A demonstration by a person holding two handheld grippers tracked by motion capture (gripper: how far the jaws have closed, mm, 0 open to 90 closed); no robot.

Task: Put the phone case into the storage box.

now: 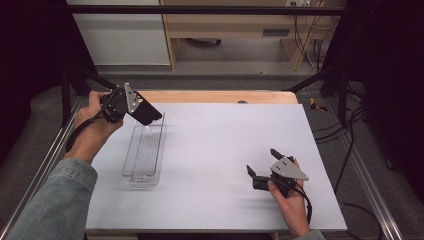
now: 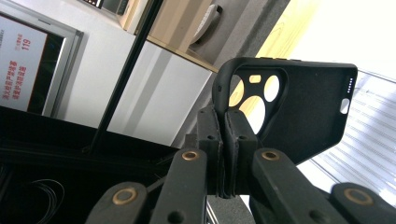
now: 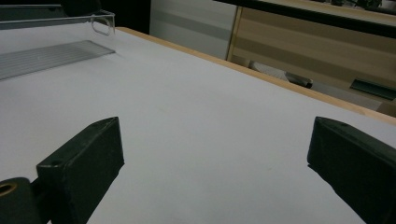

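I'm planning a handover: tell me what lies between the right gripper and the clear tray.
Nothing: in the high view, bare white table separates the right gripper from the tray.

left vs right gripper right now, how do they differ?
The left gripper is shut on the edge of a black phone case; the right gripper stands open with nothing between its jaws. In the high view the left gripper is held above the clear tray, while the right gripper sits low over bare table. Both are hand-held with black jaws.
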